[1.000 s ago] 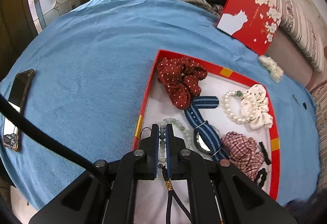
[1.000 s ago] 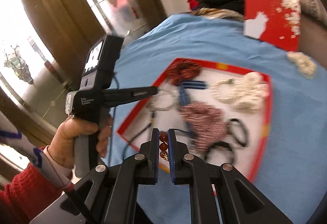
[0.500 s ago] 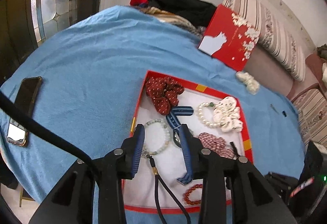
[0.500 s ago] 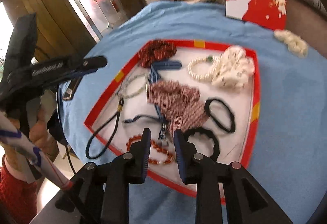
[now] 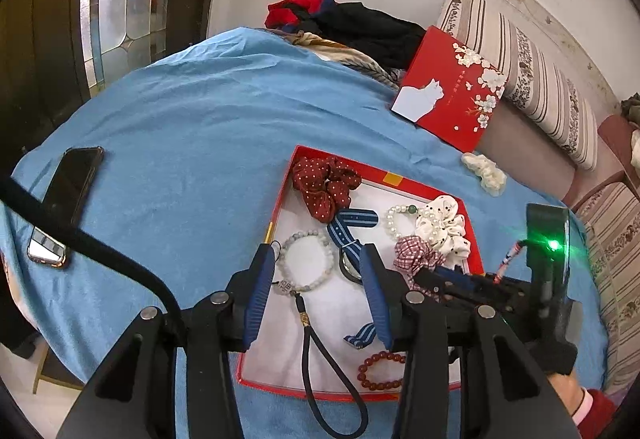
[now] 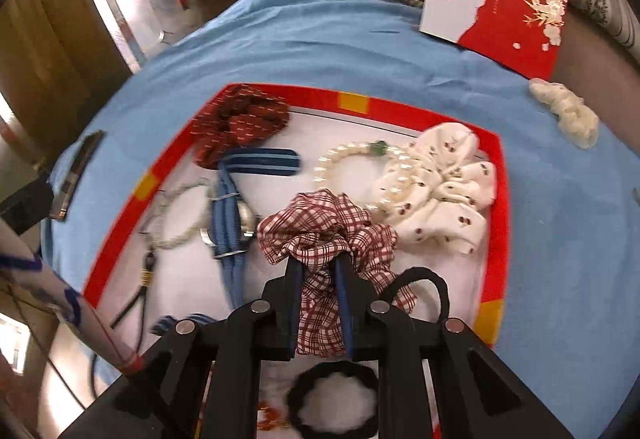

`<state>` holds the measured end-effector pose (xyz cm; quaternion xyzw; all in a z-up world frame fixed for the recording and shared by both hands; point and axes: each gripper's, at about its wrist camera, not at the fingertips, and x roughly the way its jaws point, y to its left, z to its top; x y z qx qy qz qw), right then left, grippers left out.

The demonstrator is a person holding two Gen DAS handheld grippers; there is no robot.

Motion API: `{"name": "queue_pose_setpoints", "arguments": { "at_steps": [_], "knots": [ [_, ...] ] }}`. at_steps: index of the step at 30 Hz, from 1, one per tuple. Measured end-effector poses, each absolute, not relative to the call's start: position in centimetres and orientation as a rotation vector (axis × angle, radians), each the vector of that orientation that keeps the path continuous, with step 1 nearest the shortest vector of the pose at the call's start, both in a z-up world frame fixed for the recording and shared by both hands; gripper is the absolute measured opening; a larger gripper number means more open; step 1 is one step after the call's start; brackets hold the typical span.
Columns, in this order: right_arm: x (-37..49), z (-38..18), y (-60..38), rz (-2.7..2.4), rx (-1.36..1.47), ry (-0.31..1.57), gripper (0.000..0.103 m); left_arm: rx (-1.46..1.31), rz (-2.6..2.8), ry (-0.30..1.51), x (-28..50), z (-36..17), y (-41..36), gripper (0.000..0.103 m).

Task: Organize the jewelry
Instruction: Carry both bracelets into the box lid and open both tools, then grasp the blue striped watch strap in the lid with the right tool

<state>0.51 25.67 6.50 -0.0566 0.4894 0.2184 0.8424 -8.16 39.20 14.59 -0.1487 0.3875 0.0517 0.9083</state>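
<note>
Over the red tray (image 5: 280, 215) on the blue cloth (image 5: 192, 143), the left tool (image 5: 318, 279) hangs spread wide above a pale bead bracelet (image 5: 306, 259), holding nothing. Right tool (image 6: 318, 275) sits narrow around the plaid scrunchie (image 6: 324, 227), fabric bunched between both fingers, still inside the tray.

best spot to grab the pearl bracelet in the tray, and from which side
Grip the bare left arc of the pearl bracelet, coming straight down from above with the jaws across the strand. It lies flat on the tray floor as an open loop, and its right side rests on the white cherry-print scrunchie, so only the left arc is clear on both sides.
</note>
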Motion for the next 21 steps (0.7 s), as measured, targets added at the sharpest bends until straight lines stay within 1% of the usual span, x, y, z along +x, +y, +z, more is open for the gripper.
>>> {"name": "queue_pose_setpoints", "arguments": {
  "at_steps": [4, 5, 6, 8, 13, 16, 18, 21],
  "knots": [
    [-0.4, 7.8, 23.6, 0.504, -0.046, 1.015, 0.018, -0.301, 0.114, 0.791, -8.7, 14.6, 38.8, 0.047],
    [-0.6, 8.3, 23.0, 0.512, -0.022, 1.005, 0.019, -0.293, 0.122, 0.785, -8.9, 14.8, 38.6, 0.048],
    [-1.0, 9.1, 22.4, 0.519, 0.004, 0.989, 0.022, -0.284, 0.131, 0.777, -9.1, 14.9, 38.3, 0.051],
    [-1.7, 10.6, 21.0, 0.516, 0.04, 0.952, 0.031, -0.271, 0.15, 0.755, -9.7, 15.4, 37.9, 0.056],
    [-3.9, 12.0, 17.6, 0.494, 0.043, 0.923, 0.032, -0.241, 0.196, 0.707, -11.5, 16.5, 36.9, 0.06],
    [-5.6, 12.0, 16.2, 0.471, 0.023, 0.918, 0.032, -0.208, 0.225, 0.675, -12.5, 17.2, 36.0, 0.066],
    [-6.4, 11.7, 15.3, 0.455, 0.017, 0.916, 0.034, -0.185, 0.265, 0.644, -13.4, 17.7, 35.4, 0.073],
    [-7.1, 11.6, 14.7, 0.456, 0.024, 0.924, 0.034, -0.195, 0.31, 0.623, -14.3, 18.3, 35.6, 0.074]
  ]
}}
